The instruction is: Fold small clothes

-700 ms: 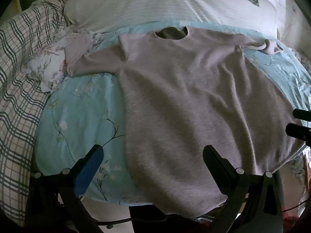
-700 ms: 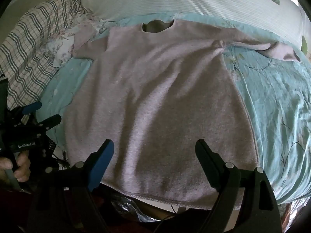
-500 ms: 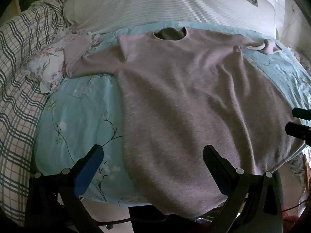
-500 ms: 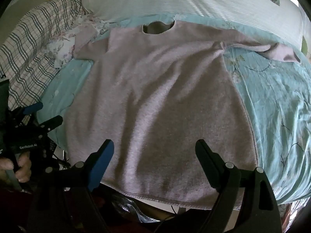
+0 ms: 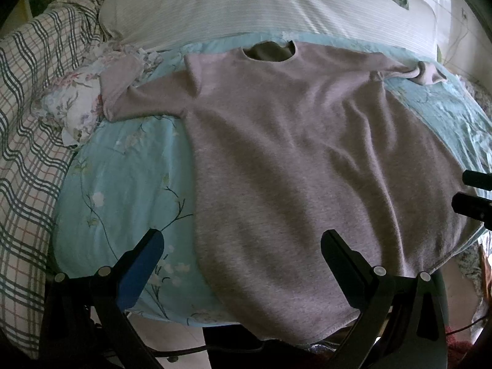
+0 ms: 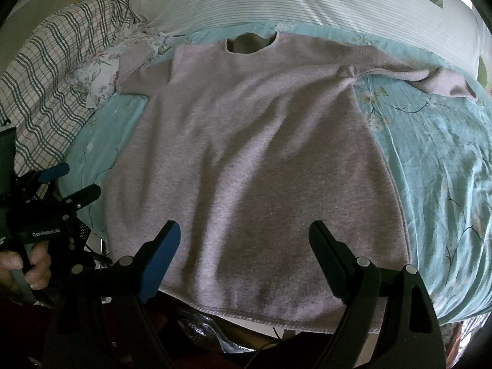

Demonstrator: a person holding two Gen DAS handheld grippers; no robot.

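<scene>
A pinkish-grey long-sleeved top (image 5: 292,160) lies flat on a light-blue floral sheet (image 5: 123,178), neck hole away from me, hem hanging over the near bed edge. It also shows in the right wrist view (image 6: 255,160). Its left sleeve (image 5: 123,92) bends over floral cloth; its right sleeve (image 6: 430,77) stretches out with a folded cuff. My left gripper (image 5: 243,240) is open and empty above the hem's left part. My right gripper (image 6: 246,233) is open and empty above the middle of the hem. Each gripper shows at the edge of the other's view.
A white striped pillow (image 5: 246,6) lies behind the top. A checked blanket (image 5: 27,123) and a crumpled floral cloth (image 5: 73,104) lie at the left. The bed's near edge (image 6: 276,316) runs under the hem.
Both grippers have drifted very slightly; the top lies as before and both stay open.
</scene>
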